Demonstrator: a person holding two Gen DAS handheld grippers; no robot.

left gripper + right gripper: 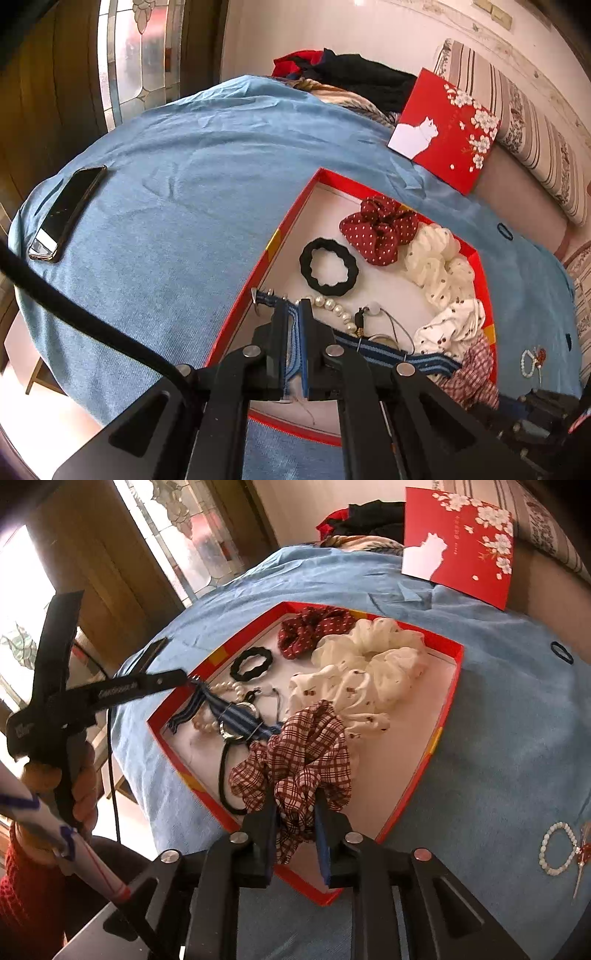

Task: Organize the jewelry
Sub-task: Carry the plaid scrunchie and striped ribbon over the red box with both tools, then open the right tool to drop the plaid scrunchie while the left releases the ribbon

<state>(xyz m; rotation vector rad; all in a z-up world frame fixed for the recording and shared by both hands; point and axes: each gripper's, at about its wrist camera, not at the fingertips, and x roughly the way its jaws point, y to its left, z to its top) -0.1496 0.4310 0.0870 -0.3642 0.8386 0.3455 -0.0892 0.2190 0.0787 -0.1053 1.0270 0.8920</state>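
Left gripper (294, 306) pinches the blue striped fabric watch strap (388, 352); right gripper (295, 805) clamps the red plaid fabric scrunchie (295, 753), both over the red cardboard box (452, 694). Judged step: placing. Next: release.

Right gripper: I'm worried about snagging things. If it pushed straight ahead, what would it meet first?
The right gripper is shut on the plaid scrunchie; straight beyond lies the cherry-print scrunchie, probably first, though depth is unclear.

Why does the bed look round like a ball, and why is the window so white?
Left wrist view: the fisheye lens bulges the blue bedspread into a dome. Right wrist view: daylight overexposes the window at left, and the red cardboard box bends outward.
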